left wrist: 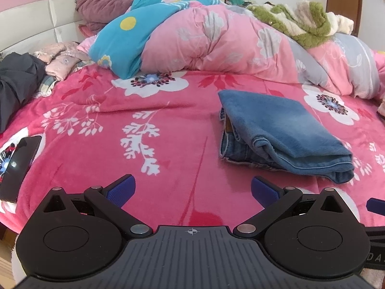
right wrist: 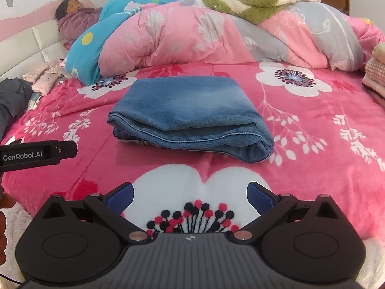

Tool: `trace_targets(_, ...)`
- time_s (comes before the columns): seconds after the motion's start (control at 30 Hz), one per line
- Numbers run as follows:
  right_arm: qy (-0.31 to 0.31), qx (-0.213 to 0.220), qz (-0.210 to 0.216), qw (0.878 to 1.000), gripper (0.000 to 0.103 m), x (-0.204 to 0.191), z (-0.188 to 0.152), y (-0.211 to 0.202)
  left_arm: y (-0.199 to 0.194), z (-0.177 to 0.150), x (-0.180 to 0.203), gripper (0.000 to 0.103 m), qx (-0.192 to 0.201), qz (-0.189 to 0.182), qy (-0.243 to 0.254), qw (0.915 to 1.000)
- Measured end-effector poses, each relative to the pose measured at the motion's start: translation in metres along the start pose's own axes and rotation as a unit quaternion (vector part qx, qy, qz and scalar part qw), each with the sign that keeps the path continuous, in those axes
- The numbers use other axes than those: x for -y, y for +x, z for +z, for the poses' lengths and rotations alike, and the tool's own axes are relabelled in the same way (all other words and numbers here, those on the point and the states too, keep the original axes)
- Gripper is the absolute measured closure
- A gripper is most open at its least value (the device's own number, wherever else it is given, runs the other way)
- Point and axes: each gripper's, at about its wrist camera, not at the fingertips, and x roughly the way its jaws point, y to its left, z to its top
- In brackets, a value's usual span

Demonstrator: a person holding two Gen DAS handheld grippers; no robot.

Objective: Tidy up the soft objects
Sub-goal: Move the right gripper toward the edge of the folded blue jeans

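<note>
A folded pair of blue jeans (left wrist: pixel 281 132) (right wrist: pixel 192 118) lies flat on the pink flowered bedspread (left wrist: pixel 156 139) (right wrist: pixel 312 125). My left gripper (left wrist: pixel 192 189) hovers open near the bed's front edge, to the left of the jeans and short of them, with nothing between its blue pads. My right gripper (right wrist: pixel 190 193) is open too, directly in front of the jeans with a gap of bedspread between, and holds nothing. The left gripper's body (right wrist: pixel 38 155) shows at the left edge of the right wrist view.
A person (left wrist: pixel 101 2) lies at the headboard under a heaped pink and blue quilt (left wrist: pixel 216 38) (right wrist: pixel 192 31). A green and white fleece (left wrist: pixel 300 21) sits on top. A phone (left wrist: pixel 16 166) lies at the left edge. Folded clothes (right wrist: pixel 375 74) are stacked far right; dark clothing (left wrist: pixel 16 82) lies left.
</note>
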Motion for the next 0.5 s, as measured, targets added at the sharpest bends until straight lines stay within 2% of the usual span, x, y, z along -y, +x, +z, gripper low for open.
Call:
trace_targets(0.2,0.002,-0.018,-0.014,1.000,0.001,-0.010,0.018,0.013,0.006,0.002,0.002,0.000,-0.001,-0.005,0.004,1.0000)
trace_targets(0.5,0.010,-0.025,-0.023,0.999,0.001,0.007,0.010,0.015,0.009,0.002,0.008,0.000,0.002,-0.004,0.016,0.9999)
